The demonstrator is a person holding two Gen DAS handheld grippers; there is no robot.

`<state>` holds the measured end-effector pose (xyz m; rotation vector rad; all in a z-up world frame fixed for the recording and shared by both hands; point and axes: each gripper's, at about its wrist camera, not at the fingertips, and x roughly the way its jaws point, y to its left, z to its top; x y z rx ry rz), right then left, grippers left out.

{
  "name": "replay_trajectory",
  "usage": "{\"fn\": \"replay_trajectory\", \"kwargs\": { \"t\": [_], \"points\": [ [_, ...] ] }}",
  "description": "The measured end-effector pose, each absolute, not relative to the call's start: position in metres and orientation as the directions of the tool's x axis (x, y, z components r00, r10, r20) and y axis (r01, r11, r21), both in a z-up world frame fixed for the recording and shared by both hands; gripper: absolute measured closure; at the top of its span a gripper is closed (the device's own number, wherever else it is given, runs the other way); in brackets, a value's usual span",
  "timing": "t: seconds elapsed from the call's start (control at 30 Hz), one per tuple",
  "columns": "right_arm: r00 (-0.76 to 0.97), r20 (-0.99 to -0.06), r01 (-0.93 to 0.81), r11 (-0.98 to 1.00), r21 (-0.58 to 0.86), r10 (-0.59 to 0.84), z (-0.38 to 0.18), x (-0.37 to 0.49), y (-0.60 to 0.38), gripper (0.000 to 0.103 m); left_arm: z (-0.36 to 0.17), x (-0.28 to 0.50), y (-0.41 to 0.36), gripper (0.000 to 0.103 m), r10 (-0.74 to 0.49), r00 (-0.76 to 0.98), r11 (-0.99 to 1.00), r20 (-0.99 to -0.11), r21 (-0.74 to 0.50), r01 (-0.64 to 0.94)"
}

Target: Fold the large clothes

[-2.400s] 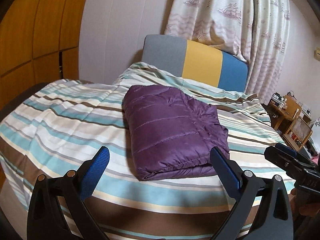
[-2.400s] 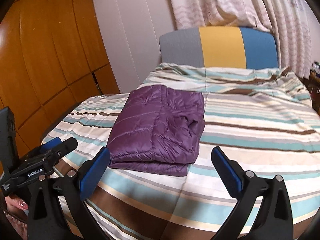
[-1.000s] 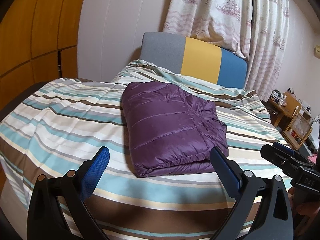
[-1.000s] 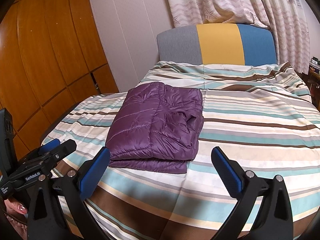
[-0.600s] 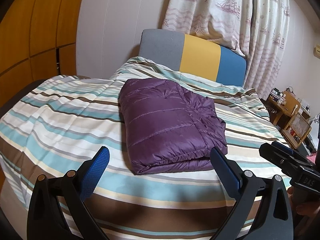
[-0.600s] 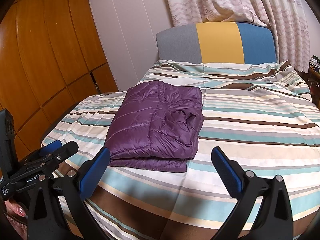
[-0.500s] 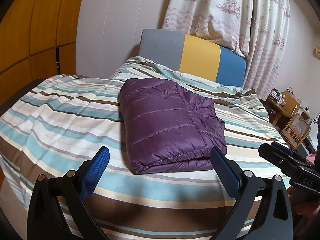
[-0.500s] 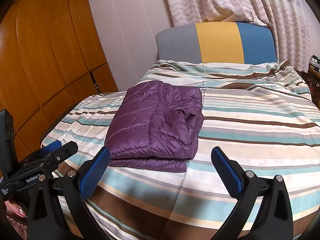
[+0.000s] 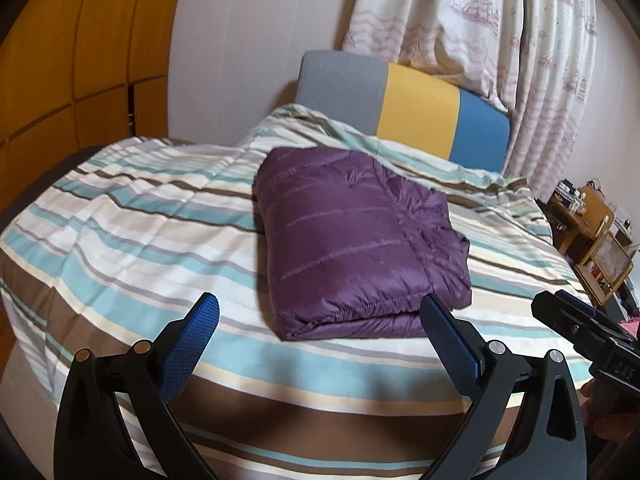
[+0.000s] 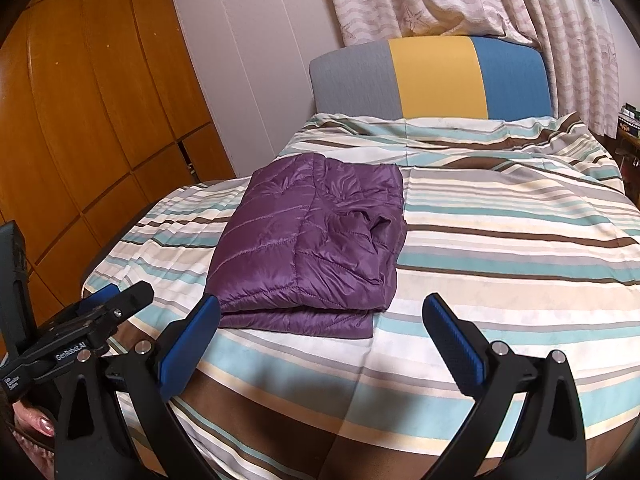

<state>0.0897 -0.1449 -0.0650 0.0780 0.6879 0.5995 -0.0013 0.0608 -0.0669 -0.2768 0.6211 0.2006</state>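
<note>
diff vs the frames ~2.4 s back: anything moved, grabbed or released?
Nothing was taken hold of or let go. Only the views drift slightly: the folded purple jacket sits a little higher and further left in the left wrist view, so the left gripper shifted a bit. The right gripper barely moved. Both stay open and empty, short of the jacket, which lies folded on the striped bedspread as before.

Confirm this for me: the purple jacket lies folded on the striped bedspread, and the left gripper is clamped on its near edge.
Not quite. The purple jacket does lie folded on the striped bedspread, but the left gripper is open and holds nothing; its jaws stand wide apart, short of the near edge. The left wrist view shows it.
</note>
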Motion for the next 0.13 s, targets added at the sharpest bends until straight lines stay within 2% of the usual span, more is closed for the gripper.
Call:
{"fn": "replay_trajectory", "kwargs": {
  "t": [0.13],
  "points": [
    [0.593,-0.603,-0.476,0.837,0.271,0.533,-0.078,0.098,-0.143,0.002,-0.082,0.009,0.066,0.003,0.065,0.766,0.938,-0.64,-0.224,-0.266]
  ]
}}
